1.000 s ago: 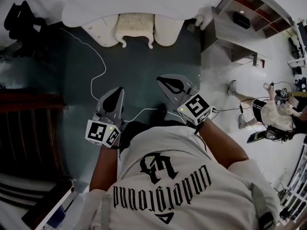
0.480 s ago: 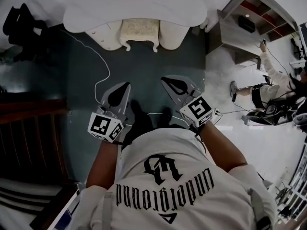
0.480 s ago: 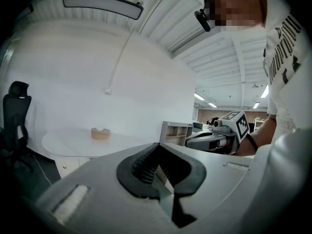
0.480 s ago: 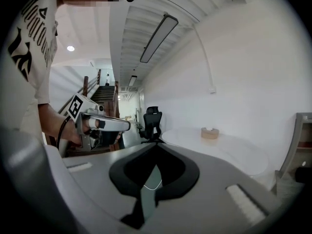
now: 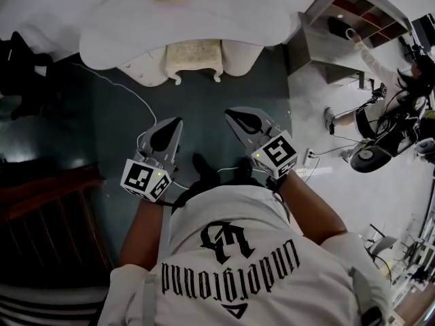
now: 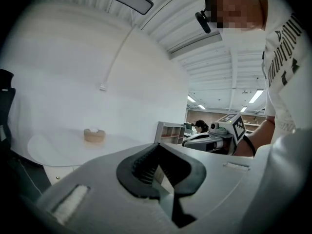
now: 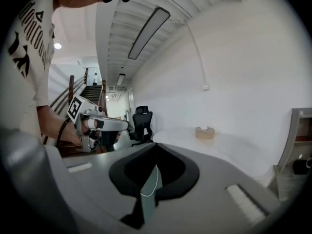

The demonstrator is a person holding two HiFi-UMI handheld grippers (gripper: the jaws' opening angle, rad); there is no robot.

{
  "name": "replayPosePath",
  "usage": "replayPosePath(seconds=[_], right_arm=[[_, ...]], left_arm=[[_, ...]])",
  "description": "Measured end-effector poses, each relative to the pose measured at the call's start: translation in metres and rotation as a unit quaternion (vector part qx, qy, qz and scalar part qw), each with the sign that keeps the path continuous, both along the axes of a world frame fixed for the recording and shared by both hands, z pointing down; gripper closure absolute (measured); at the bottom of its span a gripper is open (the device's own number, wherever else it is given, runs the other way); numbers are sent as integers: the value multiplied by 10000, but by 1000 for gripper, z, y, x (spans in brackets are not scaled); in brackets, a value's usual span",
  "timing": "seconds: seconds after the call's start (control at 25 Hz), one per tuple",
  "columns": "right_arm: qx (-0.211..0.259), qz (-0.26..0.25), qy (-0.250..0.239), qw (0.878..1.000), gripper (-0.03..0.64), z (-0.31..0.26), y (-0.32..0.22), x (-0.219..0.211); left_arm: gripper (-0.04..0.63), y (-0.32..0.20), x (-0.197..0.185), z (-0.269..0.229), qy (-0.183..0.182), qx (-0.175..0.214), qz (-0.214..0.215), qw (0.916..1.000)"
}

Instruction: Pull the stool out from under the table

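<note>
Nearer the bench [image 5: 224, 19] now, the left claw [image 5: 175, 123] and right claw [image 5: 231, 113] are both closed on nothing. Still tucked under its edge, well ahead, the stool [image 5: 194, 54] looks stiff and fairly light; its seat rim or a leg seems the firmest hold.

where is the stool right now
In the head view, top centre: the stool sits tucked under the white table, at its front edge, beyond the dark floor.
</note>
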State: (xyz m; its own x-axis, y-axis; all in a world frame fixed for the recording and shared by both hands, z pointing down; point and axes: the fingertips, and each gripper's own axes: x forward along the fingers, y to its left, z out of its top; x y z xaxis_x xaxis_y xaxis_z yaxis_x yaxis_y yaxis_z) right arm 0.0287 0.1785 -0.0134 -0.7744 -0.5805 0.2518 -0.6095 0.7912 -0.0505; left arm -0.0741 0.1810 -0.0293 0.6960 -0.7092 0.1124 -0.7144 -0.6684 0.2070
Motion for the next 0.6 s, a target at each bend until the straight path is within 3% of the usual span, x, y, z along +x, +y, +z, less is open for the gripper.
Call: replayPosePath(seconds=[0.28,0.6], right_arm=[[-95,338,0,9994,615,11,-35,-31],[-229,415,-7,9989,615,33,-74,-37]], left_arm=[[591,-37,-29,14,13,-149,345,9993],[591,-73,-33,39,184,-364,474,9980]])
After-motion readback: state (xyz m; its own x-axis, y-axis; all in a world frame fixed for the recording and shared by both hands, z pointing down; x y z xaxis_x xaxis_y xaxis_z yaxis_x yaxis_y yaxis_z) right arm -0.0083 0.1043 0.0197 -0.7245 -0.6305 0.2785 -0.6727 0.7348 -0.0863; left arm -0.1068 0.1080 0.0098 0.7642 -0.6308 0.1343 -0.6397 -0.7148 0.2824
